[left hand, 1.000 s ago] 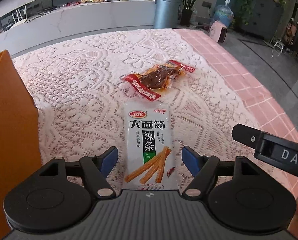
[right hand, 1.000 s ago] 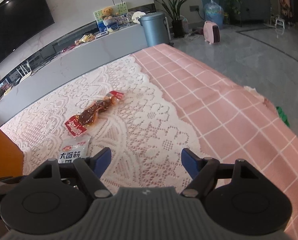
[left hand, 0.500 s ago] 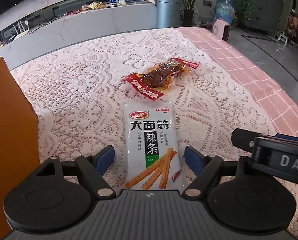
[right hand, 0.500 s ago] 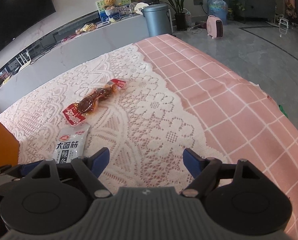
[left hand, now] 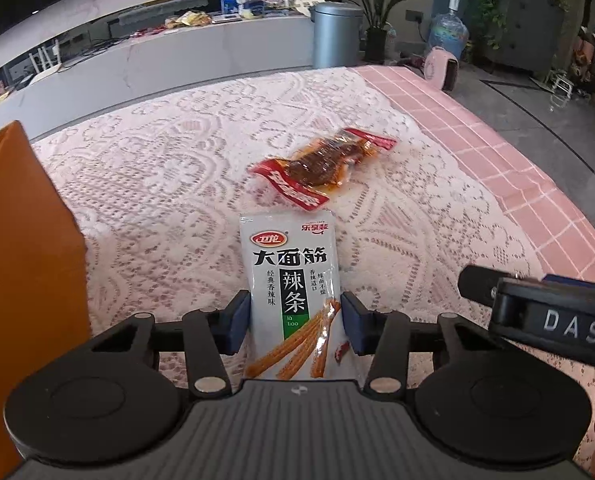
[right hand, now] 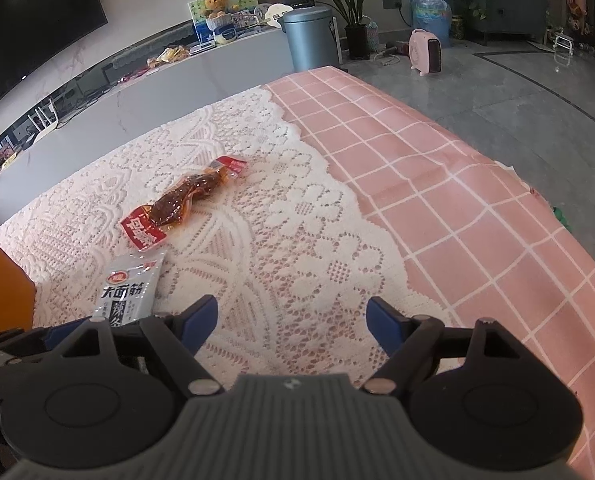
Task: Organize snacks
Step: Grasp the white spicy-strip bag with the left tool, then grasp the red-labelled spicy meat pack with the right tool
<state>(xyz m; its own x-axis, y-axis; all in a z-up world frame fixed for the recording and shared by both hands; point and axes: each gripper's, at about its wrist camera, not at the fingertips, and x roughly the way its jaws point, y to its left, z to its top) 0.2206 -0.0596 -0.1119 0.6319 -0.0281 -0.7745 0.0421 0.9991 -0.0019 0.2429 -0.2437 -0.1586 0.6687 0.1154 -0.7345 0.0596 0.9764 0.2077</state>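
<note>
1. Your left gripper (left hand: 296,322) has its blue pads (left hand: 239,316) closed against both long edges of the white snack pack (left hand: 291,300), so it grips the pack.
2. The white pack lies flat on the lace cloth (left hand: 169,200), with its top end pointing away from you.
3. The red pack (left hand: 321,166) lies just beyond it on the same cloth, not touched by any gripper.
4. The orange box (left hand: 21,264) stands at the left of the white pack.
5. Your right gripper (right hand: 292,320) is wide open and holds nothing; it hangs over the lace, to the right of the white pack (right hand: 131,292).
</note>
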